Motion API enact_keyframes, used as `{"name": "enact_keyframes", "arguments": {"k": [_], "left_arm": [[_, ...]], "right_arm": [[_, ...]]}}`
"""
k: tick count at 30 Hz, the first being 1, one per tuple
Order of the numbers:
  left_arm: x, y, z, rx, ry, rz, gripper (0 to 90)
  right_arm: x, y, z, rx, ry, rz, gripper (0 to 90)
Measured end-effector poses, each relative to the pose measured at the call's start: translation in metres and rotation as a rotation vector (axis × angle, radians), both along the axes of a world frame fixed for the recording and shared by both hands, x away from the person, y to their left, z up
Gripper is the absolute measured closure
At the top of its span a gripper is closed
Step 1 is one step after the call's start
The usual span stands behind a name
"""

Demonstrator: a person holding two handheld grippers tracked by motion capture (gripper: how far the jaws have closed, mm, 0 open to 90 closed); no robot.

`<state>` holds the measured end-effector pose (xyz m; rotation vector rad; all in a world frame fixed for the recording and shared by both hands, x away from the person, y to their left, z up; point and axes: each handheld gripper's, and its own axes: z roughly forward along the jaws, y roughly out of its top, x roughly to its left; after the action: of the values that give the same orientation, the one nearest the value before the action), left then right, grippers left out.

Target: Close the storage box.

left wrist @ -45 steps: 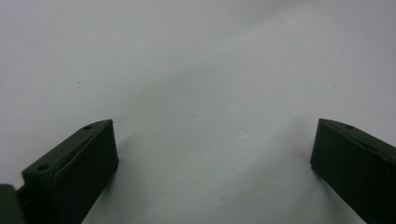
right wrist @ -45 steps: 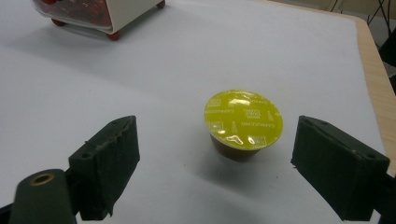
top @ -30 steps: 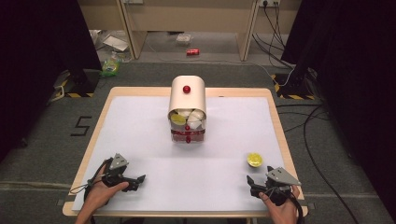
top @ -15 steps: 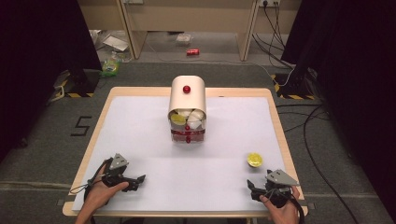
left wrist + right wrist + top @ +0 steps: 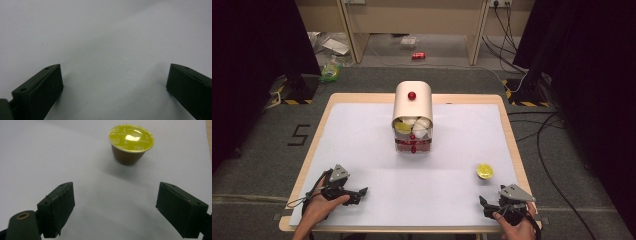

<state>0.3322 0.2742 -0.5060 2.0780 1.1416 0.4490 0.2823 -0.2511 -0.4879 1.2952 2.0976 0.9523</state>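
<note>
A: Where does the coffee capsule [image 5: 131,143] sit?

B: On the white desk [image 5: 362,135], well off to the right of the cream dispenser [image 5: 412,117] that stands mid-desk, and nearer the person's edge than the dispenser is. It stands foil-side up, yellow lid on top, brown body tapering downward, so its axis is upright.

A: And from the right claw [image 5: 122,207]?

B: Straight ahead of it and a touch to the right in the right gripper view, with bare desk between. The jaws are spread wide with nothing between them, wider than the capsule. In the high view the right claw [image 5: 492,206] lies near the front edge, pointing left of the capsule [image 5: 484,171], which is just beyond it.

A: The left claw [image 5: 112,82]?

B: Also wide, nothing held, over bare desk. In the high view the left claw [image 5: 357,192] is far left of the dispenser, well apart from the capsule.

A: So which hand goes?

B: The right is much nearer, I'd judge. It would need to push forward and bracket the body below the lid.
</note>
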Motion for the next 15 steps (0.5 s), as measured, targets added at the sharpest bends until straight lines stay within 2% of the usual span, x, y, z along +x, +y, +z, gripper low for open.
{"name": "enact_keyframes", "arguments": {"k": [13, 15], "left_arm": [[0.0000, 0.0000, 0.0000, 0.000, 0.000, 0.000, 0.0], [0.0000, 0.0000, 0.0000, 0.000, 0.000, 0.000, 0.0]], "right_arm": [[-0.0030, 0.0012, -0.0067, -0.027, 0.059, 0.010, 15.2], [-0.0032, 0.0013, -0.0071, -0.025, 0.055, 0.007, 15.3]]}}
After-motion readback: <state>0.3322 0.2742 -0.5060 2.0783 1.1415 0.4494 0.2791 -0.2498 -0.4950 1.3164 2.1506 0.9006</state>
